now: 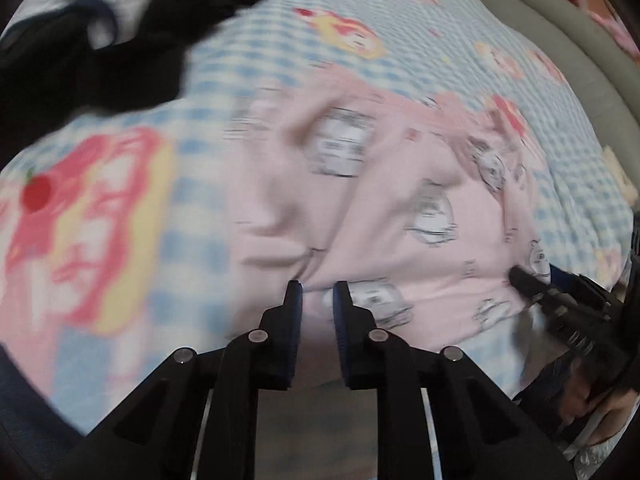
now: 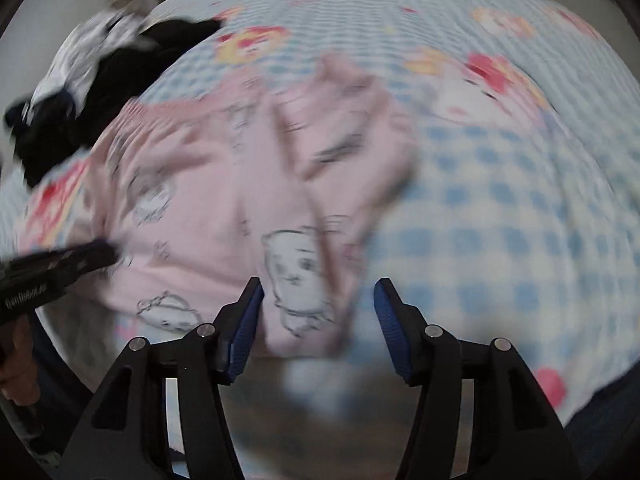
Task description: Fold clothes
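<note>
Jaws: right gripper spread wide, left gripper narrowly parted, both over pink garment at bed's near edge

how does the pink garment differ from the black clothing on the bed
The pink garment is pale with grey cartoon prints; the black clothing is plain dark. The pink one lies spread near both claws; the black one sits heaped farther off with white fabric. Both rest on the checked bedsheet.

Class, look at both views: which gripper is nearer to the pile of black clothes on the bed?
Left. The left gripper is at the pink garment's near edge, on the side of the black clothes. The right gripper is at the garment's other end, farther away.
</note>
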The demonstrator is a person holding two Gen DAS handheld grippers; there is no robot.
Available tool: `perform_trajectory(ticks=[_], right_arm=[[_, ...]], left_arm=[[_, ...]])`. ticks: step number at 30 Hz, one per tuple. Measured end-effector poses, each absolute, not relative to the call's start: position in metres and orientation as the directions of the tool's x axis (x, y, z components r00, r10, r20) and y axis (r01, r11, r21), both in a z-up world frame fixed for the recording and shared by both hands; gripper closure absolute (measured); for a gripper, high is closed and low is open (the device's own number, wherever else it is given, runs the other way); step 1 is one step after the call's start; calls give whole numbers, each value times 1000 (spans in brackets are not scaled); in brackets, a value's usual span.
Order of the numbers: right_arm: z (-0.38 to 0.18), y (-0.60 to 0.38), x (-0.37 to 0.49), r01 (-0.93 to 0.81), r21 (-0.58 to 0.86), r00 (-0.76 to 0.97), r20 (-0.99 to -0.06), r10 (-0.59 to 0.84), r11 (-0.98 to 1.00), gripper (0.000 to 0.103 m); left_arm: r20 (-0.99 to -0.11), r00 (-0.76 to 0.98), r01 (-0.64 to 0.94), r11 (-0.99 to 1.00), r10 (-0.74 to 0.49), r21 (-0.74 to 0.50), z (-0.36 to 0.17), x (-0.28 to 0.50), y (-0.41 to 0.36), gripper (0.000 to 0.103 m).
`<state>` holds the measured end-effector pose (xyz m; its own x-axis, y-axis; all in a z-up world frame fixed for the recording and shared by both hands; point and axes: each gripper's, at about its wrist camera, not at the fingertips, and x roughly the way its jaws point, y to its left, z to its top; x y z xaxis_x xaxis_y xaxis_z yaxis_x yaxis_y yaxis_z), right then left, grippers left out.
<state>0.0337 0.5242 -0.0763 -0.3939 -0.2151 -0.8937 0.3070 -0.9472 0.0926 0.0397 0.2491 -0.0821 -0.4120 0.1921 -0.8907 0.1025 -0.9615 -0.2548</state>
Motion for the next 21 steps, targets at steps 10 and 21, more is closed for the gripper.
perform_trajectory(ticks=[10, 21], right_arm=[[-58, 493, 60, 384, -13, -452, -874, -176, -923, 53], [-36, 542, 57, 228, 8, -499, -858, -124, -974, 50]], left_arm=[[-841, -438, 56, -924, 318, -379, -62, 76, 228, 66], [-889, -391, 168, -932, 237, -322, -63, 97, 192, 75]])
